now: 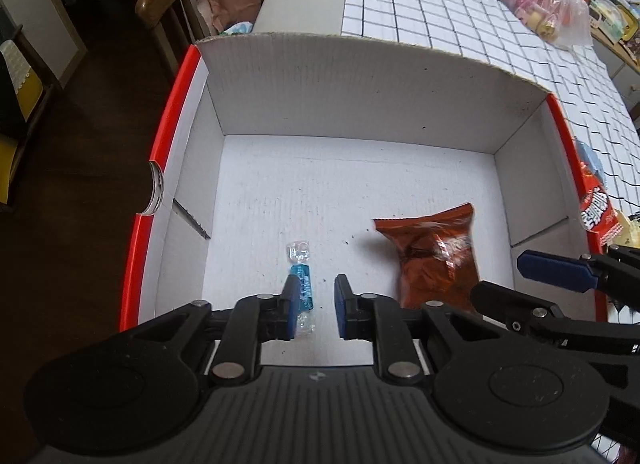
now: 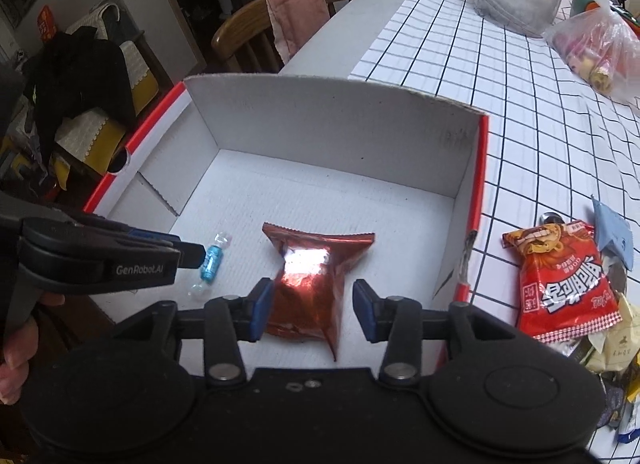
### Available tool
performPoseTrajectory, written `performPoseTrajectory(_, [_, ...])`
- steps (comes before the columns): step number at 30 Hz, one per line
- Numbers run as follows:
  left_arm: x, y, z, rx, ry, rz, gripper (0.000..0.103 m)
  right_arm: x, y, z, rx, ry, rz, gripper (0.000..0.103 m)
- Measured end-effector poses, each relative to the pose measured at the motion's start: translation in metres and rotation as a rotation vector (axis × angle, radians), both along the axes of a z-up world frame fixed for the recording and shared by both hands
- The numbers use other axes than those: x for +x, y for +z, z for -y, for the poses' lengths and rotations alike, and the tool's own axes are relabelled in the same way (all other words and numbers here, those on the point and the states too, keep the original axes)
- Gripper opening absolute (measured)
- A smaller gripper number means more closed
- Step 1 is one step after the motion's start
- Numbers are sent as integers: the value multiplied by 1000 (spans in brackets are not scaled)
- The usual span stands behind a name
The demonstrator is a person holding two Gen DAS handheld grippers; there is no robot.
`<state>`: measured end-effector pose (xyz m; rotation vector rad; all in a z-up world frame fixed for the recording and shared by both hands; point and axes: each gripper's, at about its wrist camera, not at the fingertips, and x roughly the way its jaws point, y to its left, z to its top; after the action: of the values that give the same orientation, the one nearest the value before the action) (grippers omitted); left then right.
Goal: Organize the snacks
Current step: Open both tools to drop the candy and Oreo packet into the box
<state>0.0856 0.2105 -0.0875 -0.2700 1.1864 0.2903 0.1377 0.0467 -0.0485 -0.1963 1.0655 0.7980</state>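
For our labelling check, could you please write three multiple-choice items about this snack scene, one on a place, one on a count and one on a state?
1. Where does the blue candy lie?
A. On the checked tablecloth
B. On the box floor, left of the brown-red packet
C. On the chair

2. How many snacks lie inside the cardboard box?
A. Two
B. Four
C. None

3. How do the right gripper jaws stand?
A. Clamped on the candy
B. Apart, not pressing the brown-red packet
C. Holding the box wall

Answers: 1 B, it lies on the white floor beside the packet; 2 A, only candy and packet; 3 B, gaps show beside the packet.
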Motion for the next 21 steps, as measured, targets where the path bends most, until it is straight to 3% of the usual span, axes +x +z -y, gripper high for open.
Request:
performPoseTrajectory(2, [-3, 4, 1, 0, -3, 14, 27, -1, 4, 4, 10, -6, 4, 46])
performPoseTrajectory(6, [-9, 14, 5, 0, -11, 47, 32, -4, 15, 12, 32, -17, 19, 51])
performPoseTrajectory(10, [-17, 27, 10, 9, -14, 95, 56, -8, 27, 21, 56, -26, 40, 60])
performPoseTrajectory(21, [-37, 56, 33, 39, -42, 215, 64, -23, 56, 58, 130, -57, 98, 85])
